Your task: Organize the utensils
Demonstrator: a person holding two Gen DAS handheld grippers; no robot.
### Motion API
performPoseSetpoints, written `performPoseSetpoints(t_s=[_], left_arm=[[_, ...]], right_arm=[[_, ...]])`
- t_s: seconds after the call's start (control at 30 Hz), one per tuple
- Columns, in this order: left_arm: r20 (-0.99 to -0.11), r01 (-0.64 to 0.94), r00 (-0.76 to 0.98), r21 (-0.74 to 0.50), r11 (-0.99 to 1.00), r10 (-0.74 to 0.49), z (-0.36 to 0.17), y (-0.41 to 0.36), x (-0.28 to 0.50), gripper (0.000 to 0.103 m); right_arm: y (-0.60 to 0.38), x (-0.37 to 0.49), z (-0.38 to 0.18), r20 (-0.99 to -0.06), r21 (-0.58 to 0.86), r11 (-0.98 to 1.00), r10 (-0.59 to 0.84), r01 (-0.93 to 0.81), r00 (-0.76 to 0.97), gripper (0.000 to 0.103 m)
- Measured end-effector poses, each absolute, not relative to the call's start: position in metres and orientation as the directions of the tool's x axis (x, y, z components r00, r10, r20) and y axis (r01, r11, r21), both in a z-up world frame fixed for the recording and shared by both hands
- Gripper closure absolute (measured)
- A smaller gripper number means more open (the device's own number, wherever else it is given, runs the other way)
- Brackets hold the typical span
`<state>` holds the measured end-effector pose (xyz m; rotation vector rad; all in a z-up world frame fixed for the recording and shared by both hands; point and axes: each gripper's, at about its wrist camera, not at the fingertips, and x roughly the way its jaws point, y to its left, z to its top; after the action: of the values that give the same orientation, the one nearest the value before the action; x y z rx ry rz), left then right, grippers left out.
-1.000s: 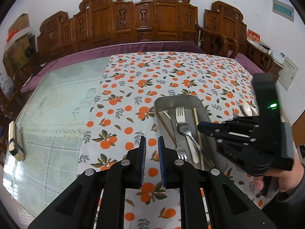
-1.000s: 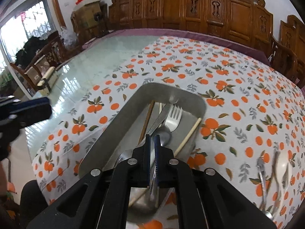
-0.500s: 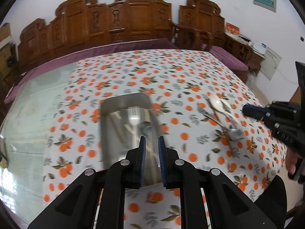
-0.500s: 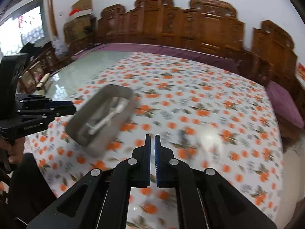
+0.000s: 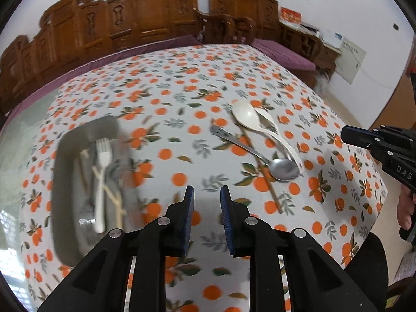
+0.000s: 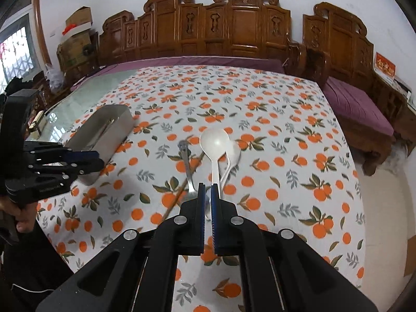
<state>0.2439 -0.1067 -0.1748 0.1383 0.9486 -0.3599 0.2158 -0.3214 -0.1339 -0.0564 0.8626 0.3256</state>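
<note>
Your left hand-held gripper hangs above the counter with its blue pads set apart and nothing between them. Your right hand-held gripper has its pads almost together with only a thin slit, and it holds nothing; on its body, in the left view, you can read the letters "DAS". Just under its tips lies the metal spoon, crossing a wooden chopstick, and beside them two white spoons lie one over the other. To the left, well apart from this group, stands the metal tray with a fork and chopsticks inside, blurred. The cloth has an orange fruit print. A red sign on the far wall is too small to read.
</note>
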Motion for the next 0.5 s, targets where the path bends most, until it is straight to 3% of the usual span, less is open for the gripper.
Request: performPoseSetpoints(t_s=[0.1,0.5], left_arm=[[-0.824,0.374,0.514,-0.034,0.927,-0.238,-0.182,-0.119,0.244,0.084],[-0.839,0.371,0.493,-0.037,0.928,-0.23,-0.192,-0.121,0.241,0.083]], right_arm=[[-0.319,0.218,-0.14,-0.759,0.098,0.945,0.274,-0.313,0.59,0.084],[-0.279,0.262,-0.189,-0.823,0.097,0.915,0.295,-0.392,0.485,0.083]])
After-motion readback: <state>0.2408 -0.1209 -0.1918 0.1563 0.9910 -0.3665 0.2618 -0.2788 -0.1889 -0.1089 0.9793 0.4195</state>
